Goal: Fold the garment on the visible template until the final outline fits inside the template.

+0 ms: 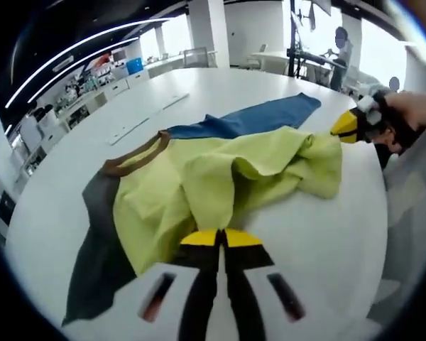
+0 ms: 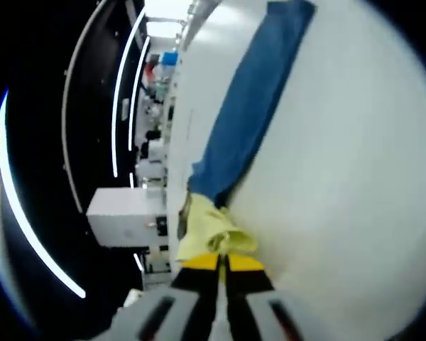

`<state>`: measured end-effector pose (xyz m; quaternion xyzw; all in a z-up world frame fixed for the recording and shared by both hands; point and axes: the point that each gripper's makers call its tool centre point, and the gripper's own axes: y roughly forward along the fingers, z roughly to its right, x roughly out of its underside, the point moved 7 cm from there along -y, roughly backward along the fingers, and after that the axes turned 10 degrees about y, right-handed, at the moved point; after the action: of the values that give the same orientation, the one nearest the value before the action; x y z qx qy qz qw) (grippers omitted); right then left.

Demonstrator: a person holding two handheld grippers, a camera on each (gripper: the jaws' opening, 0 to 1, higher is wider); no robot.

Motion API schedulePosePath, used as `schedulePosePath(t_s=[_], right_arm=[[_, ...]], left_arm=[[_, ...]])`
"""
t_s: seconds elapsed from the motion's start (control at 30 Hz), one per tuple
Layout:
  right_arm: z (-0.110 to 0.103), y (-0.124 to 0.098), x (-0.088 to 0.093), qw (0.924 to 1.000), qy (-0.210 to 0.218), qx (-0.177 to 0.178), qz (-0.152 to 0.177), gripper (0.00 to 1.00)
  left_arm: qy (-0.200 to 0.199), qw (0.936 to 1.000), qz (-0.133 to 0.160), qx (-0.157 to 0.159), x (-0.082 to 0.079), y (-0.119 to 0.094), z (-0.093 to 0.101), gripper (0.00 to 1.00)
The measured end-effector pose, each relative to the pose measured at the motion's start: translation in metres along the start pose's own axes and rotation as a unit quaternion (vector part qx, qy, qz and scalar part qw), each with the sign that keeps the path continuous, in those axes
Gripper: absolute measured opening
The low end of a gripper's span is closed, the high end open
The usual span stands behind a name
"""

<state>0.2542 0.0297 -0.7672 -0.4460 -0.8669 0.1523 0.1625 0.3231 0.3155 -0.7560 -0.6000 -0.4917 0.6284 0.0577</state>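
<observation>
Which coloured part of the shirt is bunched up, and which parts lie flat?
The yellow body is bunched into folds mid-table. The blue sleeve stretches out flat beyond it, and the grey sleeve lies flat on the opposite side.

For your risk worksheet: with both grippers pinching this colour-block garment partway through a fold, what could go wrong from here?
1. The yellow fabric body lies bunched and creased; folding on may lock in wrinkles and leave a lumpy outline.
2. The right gripper pinches just a small tuft of yellow fabric, which might slip out.
3. The blue sleeve trails outstretched across the white table and may end up outside the final outline.
</observation>
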Motion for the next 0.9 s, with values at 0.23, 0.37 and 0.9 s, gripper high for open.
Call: schedulePosePath(t_s=[0.23, 0.37, 0.9], right_arm=[[-0.013, -0.009, -0.005, 0.9982, -0.056, -0.004, -0.020, 0.00], [-0.022, -0.013, -0.008, 0.9956, -0.086, -0.006, -0.036, 0.00], [-0.060, -0.028, 0.001, 0.9393, -0.319, -0.022, -0.125, 0.00]], left_arm=[[-0.012, 0.9998, 0.005, -0.017, 0.011, -0.039, -0.004, 0.00], [-0.011, 0.9995, 0.004, -0.029, 0.021, -0.063, -0.006, 0.00], [-0.052, 0.9962, -0.006, -0.070, 0.058, -0.136, -0.002, 0.00]])
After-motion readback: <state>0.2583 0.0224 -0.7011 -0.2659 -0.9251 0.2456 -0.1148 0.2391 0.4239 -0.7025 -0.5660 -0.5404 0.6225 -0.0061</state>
